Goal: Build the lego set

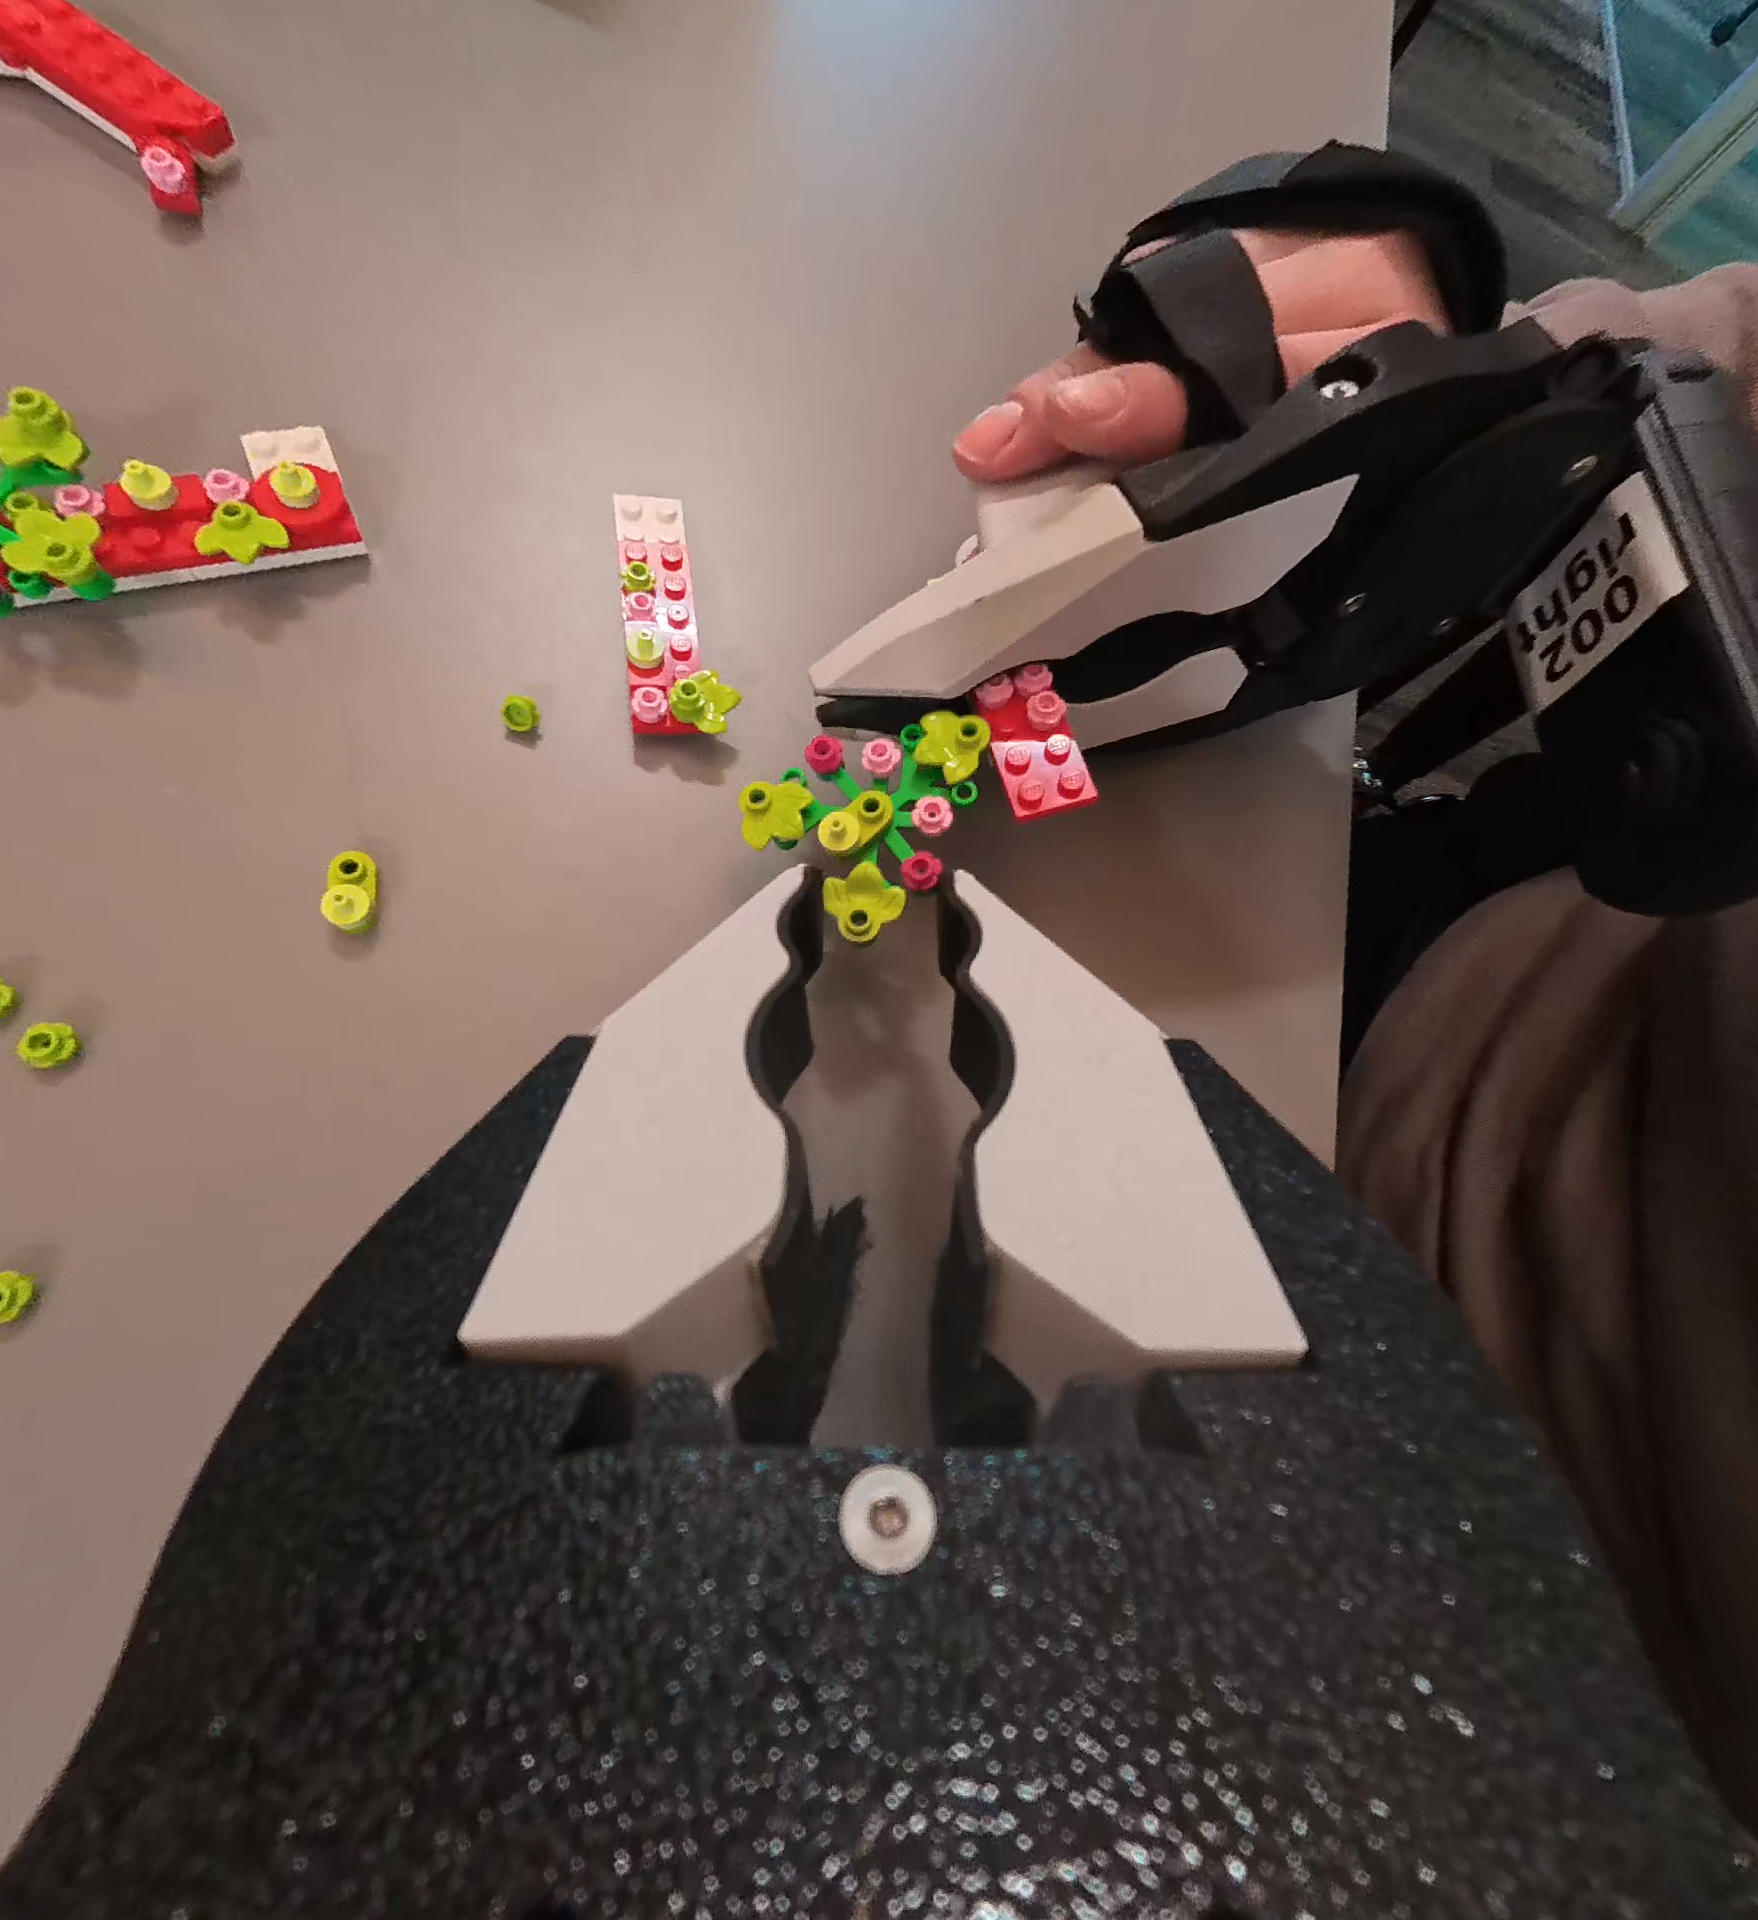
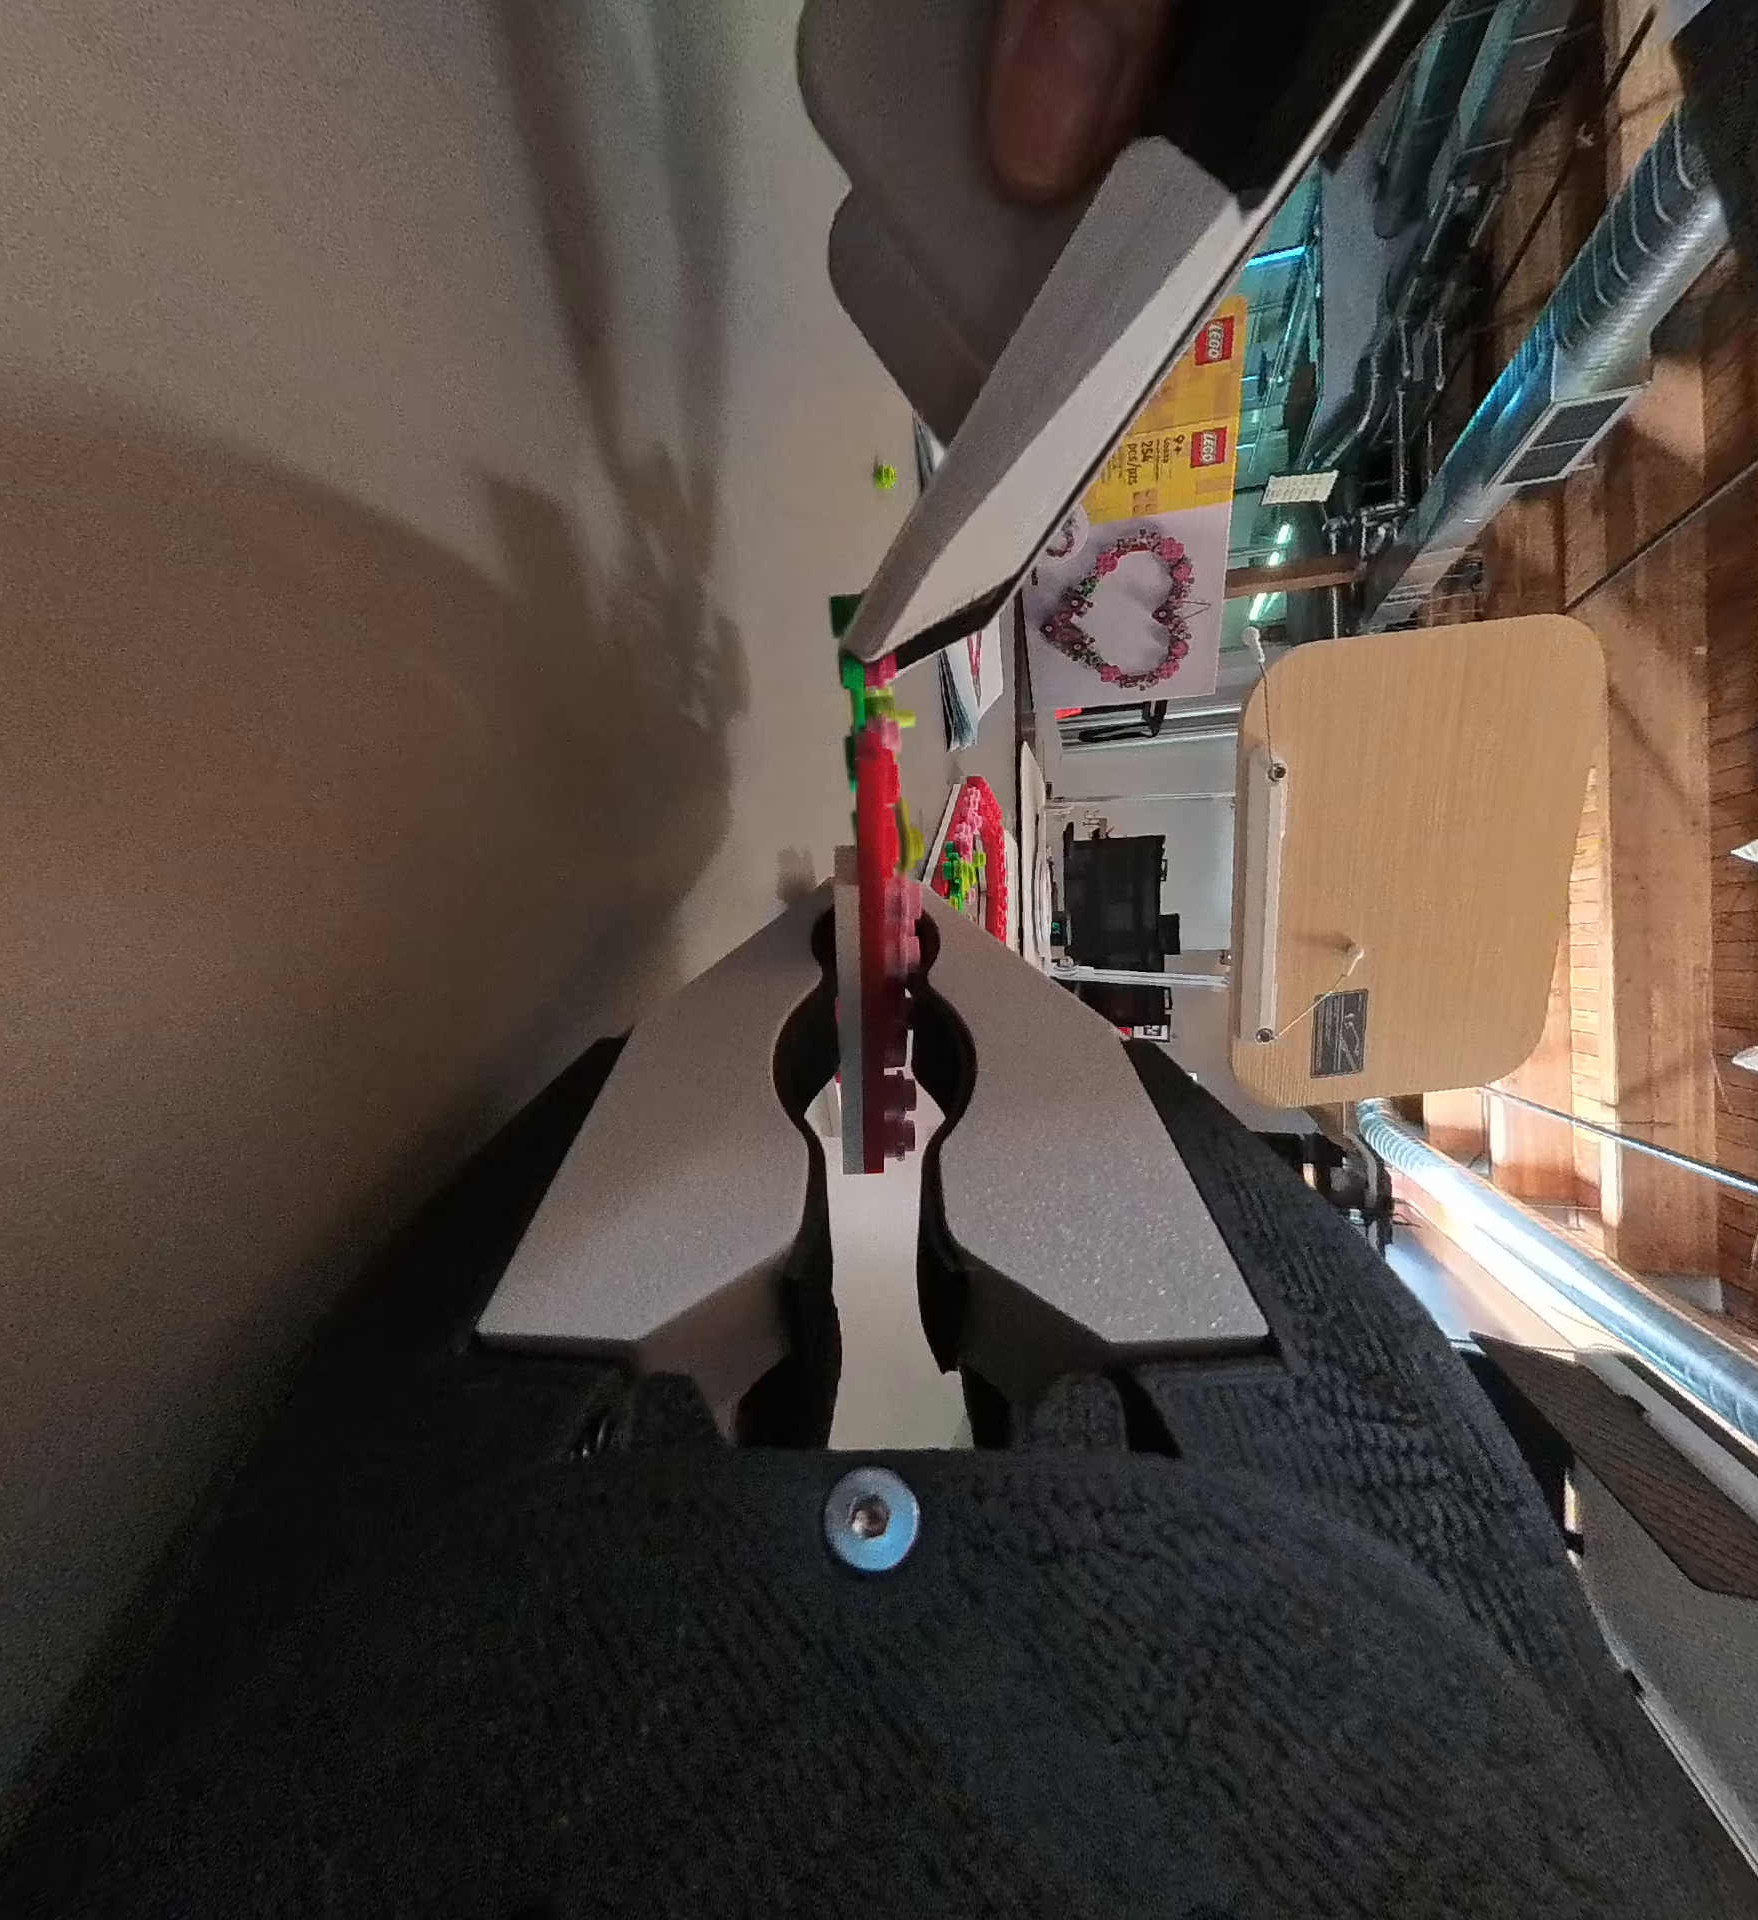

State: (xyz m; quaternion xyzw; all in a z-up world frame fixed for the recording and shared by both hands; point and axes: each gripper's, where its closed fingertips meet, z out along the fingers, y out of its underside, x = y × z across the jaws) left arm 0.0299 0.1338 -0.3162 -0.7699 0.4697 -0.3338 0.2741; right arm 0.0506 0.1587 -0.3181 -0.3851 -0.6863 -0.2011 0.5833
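My right gripper [image 2: 880, 904] is shut on a red and white plate section [image 2: 877, 997], seen edge-on. In the left wrist view this right gripper [image 1: 825, 702] comes in from the right, holding the red plate section [image 1: 1046, 774] above the table. A green stem with lime leaves and pink flowers [image 1: 864, 816] sits on the section's free end. My left gripper [image 1: 880, 883] is open, its tips on either side of a lime leaf [image 1: 862, 904] of that cluster. In the right wrist view one of its fingers [image 2: 1041, 447] touches the green end.
On the grey table [image 1: 542, 312] lie a flowered red section [image 1: 148, 520], a curved red section [image 1: 75, 73], a short red, pink and white strip [image 1: 662, 613] and several loose lime pieces [image 1: 350, 888]. The table edge [image 1: 1358, 831] runs at right. The set's box [image 2: 1145, 540] stands behind. Only a small space, under 4 cm, lies between the two pairs of fingers.
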